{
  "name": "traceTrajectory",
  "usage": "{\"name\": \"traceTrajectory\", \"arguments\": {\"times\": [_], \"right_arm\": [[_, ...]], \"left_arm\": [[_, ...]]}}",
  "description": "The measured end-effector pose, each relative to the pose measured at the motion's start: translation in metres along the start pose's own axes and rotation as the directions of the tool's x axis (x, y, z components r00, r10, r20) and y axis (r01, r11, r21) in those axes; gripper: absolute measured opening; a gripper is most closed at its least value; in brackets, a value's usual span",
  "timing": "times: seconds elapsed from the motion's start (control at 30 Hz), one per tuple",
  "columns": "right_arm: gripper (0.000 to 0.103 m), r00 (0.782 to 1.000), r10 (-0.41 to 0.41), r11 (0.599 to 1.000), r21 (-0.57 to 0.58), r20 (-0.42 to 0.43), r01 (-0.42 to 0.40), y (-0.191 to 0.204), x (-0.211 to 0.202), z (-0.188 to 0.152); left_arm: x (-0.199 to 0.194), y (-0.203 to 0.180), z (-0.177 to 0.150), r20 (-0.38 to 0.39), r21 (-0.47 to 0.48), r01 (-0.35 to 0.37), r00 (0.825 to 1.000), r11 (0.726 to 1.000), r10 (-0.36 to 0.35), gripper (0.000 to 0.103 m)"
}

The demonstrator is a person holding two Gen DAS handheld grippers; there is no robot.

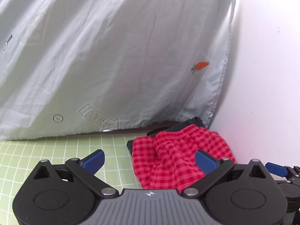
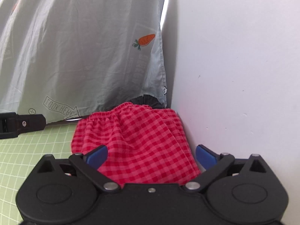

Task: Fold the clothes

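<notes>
Lying bunched up on the green table (image 1: 56, 150), the red checked shorts (image 2: 135, 140) are the thing to look at first. Their stretchy waistband is at the far end, and it is all gathered and wavy. A dark piece of clothing (image 2: 148, 100) peeks out just behind the shorts, touching them. A black flat thing (image 1: 130, 144) shows at the shorts' left edge in the left view; I cannot tell what it is.

Behind the shorts hangs a big pale blue sheet (image 1: 112, 56). It has little orange carrots (image 2: 145, 39) on it and an arrow that says "LOOK HERE" (image 2: 60, 107). To the right of the shorts stands a white wall (image 2: 234, 75), very near the cloth.

The right tool (image 2: 151, 155) is wide open with nothing in it. Its blue fingers (image 2: 97, 156) sit one on each side of the near end of the shorts, and the cloth runs between them.

The left tool (image 1: 150, 160) is wide open too and grips nothing. It is just left of the shorts, with its right finger over the red cloth and its left finger over the green table. The two tools are close beside each other near the shorts.
</notes>
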State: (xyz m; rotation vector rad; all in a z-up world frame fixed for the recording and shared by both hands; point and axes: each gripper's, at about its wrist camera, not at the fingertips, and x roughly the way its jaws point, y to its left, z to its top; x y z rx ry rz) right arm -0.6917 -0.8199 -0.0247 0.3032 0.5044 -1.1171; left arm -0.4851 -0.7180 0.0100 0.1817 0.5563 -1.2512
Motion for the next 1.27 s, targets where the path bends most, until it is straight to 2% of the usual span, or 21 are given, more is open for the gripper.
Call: {"name": "traceTrajectory", "arguments": {"times": [0.1,0.23,0.33,0.43,0.67,0.87,1.27], "right_arm": [[0.102,1.0,0.005,1.0,0.027,0.031,-0.006,0.006,-0.037,-0.009],[0.103,1.0,-0.012,0.999,0.047,0.018,0.012,0.018,-0.08,-0.027],[0.103,0.999,-0.028,0.998,0.057,0.016,0.027,0.026,-0.113,-0.045],[0.103,0.999,-0.046,0.995,0.086,0.005,0.045,0.032,-0.141,-0.06],[0.103,0.995,-0.097,0.989,0.112,-0.028,0.1,0.044,-0.184,-0.091],[0.103,0.991,-0.123,0.983,0.132,-0.052,0.129,0.054,-0.207,-0.108],[0.103,0.989,-0.14,0.979,0.143,-0.044,0.145,0.073,-0.228,-0.117]], "left_arm": [[-0.04,-0.001,-0.001,0.027,0.011,0.028,0.999,1.0,-0.028,0.103],[-0.084,0.005,-0.014,0.03,-0.026,0.055,0.998,0.998,-0.054,0.103],[-0.108,0.013,-0.023,-0.004,-0.026,0.066,0.998,0.997,-0.067,0.103],[-0.127,0.02,-0.035,-0.049,0.017,0.081,0.996,0.997,-0.08,0.103],[-0.155,0.037,-0.064,-0.134,0.032,0.118,0.985,0.992,-0.113,0.103],[-0.174,0.046,-0.076,-0.147,0.052,0.124,0.982,0.991,-0.116,0.103],[-0.196,0.058,-0.081,-0.159,0.068,0.166,0.975,0.984,-0.154,0.103]]}}
